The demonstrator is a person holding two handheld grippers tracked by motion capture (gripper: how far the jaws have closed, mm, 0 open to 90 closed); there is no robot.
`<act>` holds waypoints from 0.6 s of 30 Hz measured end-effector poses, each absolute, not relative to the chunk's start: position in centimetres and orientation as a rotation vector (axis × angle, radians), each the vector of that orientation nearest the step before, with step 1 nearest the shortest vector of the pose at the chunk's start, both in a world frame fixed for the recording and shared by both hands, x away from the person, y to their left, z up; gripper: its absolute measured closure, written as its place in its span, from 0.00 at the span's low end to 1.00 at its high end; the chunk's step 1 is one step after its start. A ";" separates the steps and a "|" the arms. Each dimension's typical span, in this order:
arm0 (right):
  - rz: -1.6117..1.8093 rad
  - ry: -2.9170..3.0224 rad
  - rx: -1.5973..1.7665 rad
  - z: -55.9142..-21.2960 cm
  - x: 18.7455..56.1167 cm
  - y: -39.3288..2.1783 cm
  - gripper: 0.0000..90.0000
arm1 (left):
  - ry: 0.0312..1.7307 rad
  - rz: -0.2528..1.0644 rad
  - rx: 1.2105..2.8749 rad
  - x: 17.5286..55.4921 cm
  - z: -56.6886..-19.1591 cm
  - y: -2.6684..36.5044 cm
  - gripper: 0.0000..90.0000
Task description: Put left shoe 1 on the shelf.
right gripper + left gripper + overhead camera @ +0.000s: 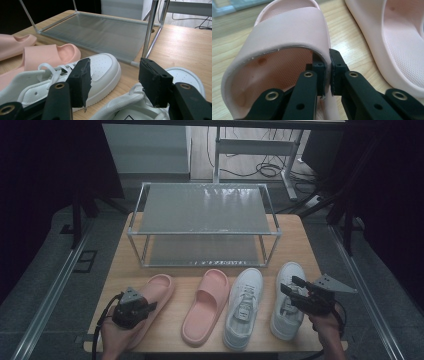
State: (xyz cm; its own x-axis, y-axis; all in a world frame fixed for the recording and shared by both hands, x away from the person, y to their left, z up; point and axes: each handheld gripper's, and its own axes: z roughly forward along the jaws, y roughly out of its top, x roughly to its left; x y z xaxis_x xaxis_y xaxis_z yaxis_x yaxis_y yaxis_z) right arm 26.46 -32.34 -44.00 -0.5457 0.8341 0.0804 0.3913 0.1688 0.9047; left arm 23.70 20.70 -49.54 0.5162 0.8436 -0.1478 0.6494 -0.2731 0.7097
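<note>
Two pink slippers and two white sneakers lie in a row on the wooden table. My left gripper point(150, 307) point(328, 67) is shut on the left pink slipper point(160, 289), its pads pinching the right edge of the strap point(287, 30). The second pink slipper point(206, 307) point(392, 37) lies just to its right. My right gripper point(289, 285) point(115, 75) hangs open over the right white sneaker point(291, 270) point(185, 75), with nothing between its pads. The left white sneaker point(244, 305) point(100, 67) lies beside it.
A two-tier metal shoe rack point(205, 210) with grey mesh shelves stands at the back of the table point(300, 235), both shelves bare; its lower shelf point(100, 32) is just beyond the sneakers. Cables and a desk frame are on the floor behind.
</note>
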 end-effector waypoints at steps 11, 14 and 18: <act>1.346 2.044 1.154 -44.5 26.6 -31.6 0.48 | 1.193 0.392 1.962 23.9 -46.8 21.5 0.95; 1.347 2.051 1.147 -44.5 26.6 -31.4 0.48 | 1.186 0.393 1.953 24.4 -46.2 21.3 0.95; 1.348 2.044 1.149 -44.3 26.5 -31.6 0.48 | 1.170 0.401 1.967 25.3 -45.5 20.7 0.95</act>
State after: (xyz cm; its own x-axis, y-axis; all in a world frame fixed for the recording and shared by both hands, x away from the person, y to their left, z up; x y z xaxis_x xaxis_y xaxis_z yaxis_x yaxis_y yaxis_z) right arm 26.50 -31.62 -44.35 -0.5619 0.8230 0.0840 0.4011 0.1822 0.8978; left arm 25.34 20.70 -45.46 0.5231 0.8436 -0.1210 0.5916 -0.2572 0.7641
